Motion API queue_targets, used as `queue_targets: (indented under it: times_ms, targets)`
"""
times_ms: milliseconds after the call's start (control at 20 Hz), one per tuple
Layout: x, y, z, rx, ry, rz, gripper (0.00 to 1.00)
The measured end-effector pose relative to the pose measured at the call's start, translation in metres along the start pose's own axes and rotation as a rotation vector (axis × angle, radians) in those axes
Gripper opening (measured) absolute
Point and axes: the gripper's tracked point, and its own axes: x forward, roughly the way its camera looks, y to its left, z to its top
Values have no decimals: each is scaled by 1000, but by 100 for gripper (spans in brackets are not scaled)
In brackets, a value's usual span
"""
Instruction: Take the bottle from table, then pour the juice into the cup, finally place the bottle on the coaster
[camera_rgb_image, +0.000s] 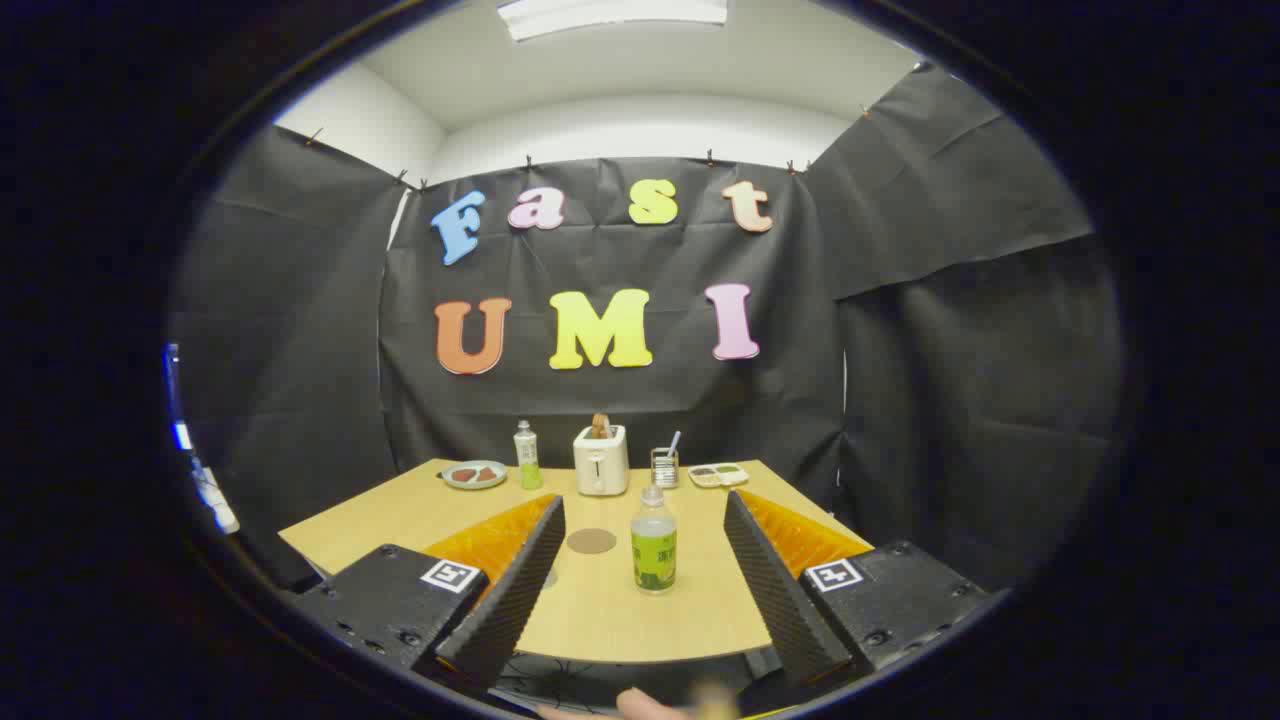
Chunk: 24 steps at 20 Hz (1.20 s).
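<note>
With its fingers spread wide and touching nothing, the gripper (645, 590) hovers over the near edge of the wooden table (400, 515). The bottle (654, 541) stands upright between and just ahead of the fingertips, apart from both. The round coaster (591, 541) lies just beside it. Beyond them, near the back wall: a toaster (600, 459), a second bottle (526, 456), a plate (473, 474).

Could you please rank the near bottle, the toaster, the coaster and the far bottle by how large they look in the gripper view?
1. Near bottle, ahead of the open gripper, though nearness inflates it.
2. Toaster.
3. Far bottle and coaster: too alike to rank.
</note>
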Motion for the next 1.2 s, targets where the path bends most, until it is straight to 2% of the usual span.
queue_targets:
  times_ms: [1200]
  targets:
    - [10,-22,-15,15,4,0,100]
